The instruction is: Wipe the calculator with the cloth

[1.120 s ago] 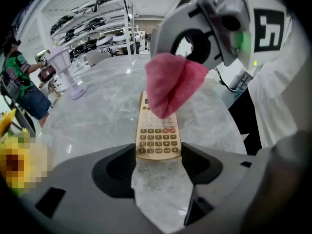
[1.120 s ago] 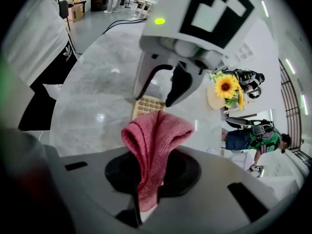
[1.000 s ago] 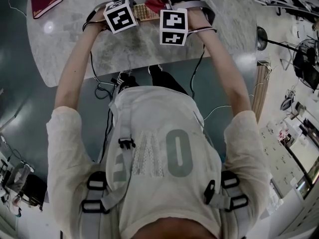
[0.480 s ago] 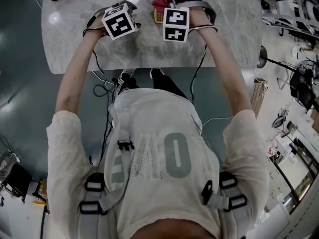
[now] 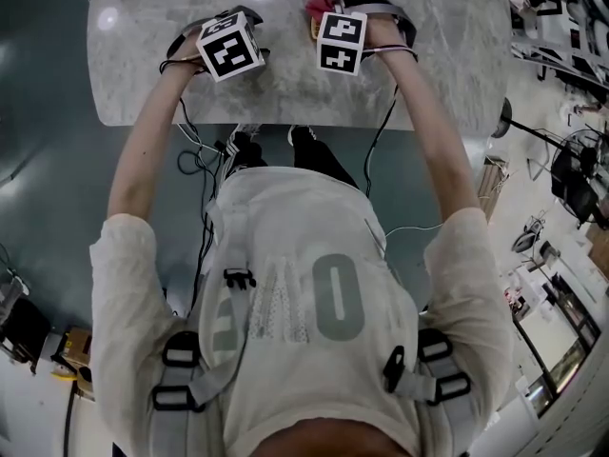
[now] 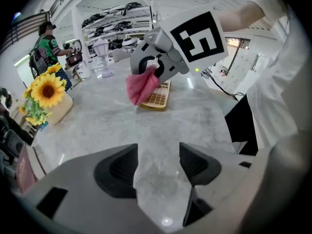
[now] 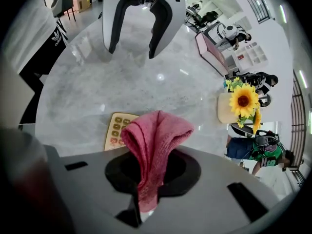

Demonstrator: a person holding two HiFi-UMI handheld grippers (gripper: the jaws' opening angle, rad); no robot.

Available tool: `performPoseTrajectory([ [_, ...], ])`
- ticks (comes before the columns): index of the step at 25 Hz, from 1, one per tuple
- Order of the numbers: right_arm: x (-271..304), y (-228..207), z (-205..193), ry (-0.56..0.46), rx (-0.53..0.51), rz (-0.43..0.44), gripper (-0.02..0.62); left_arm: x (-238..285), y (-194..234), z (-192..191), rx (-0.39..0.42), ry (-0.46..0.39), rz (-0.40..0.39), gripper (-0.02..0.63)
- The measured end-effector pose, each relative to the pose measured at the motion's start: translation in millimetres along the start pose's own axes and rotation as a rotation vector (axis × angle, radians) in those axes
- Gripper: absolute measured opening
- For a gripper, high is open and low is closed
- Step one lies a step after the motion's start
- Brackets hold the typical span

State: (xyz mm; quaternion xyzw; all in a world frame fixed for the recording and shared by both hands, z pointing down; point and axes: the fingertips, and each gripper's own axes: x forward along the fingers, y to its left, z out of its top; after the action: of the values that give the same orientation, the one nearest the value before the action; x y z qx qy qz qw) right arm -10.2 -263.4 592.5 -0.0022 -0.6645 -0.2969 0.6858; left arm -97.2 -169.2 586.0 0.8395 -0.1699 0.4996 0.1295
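A beige calculator [image 6: 158, 97] with orange keys lies flat on the marble table [image 5: 447, 55]. My right gripper [image 7: 146, 189] is shut on a pink cloth [image 7: 155, 133], whose folded end bulges out past the jaws. The cloth [image 6: 141, 86] hangs right over the calculator's [image 7: 117, 129] near end; whether it touches I cannot tell. In the head view the cloth [image 5: 317, 6] peeks out beyond the right marker cube. My left gripper [image 6: 158, 162] stands open over bare marble, to the left of the calculator and apart from it, with nothing between its jaws.
A sunflower in a beige pot [image 6: 46, 94] stands on the table beyond the calculator. A dark red book [image 7: 210, 50] lies at the far corner. A white lamp [image 6: 103, 57] stands at the back. The table's near edge runs just in front of the person's legs.
My left gripper has moved left, widening the gap between the two grippers. The right gripper with the cloth has come down over the calculator, which its cube now mostly hides in the head view.
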Motion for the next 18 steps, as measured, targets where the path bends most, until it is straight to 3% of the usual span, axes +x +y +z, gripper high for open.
performPoseTrajectory([
  [9,-5.0,13.1,3.3,0.0,0.009,-0.009,0.052,-6.2,0.6,4.2,-0.015,-0.022,0.008,0.278],
  [18,-32.7,66.1,14.2,-0.027,0.057,-0.004,0.052,-12.4,-23.9,0.6,0.007,-0.027,0.006,0.278],
])
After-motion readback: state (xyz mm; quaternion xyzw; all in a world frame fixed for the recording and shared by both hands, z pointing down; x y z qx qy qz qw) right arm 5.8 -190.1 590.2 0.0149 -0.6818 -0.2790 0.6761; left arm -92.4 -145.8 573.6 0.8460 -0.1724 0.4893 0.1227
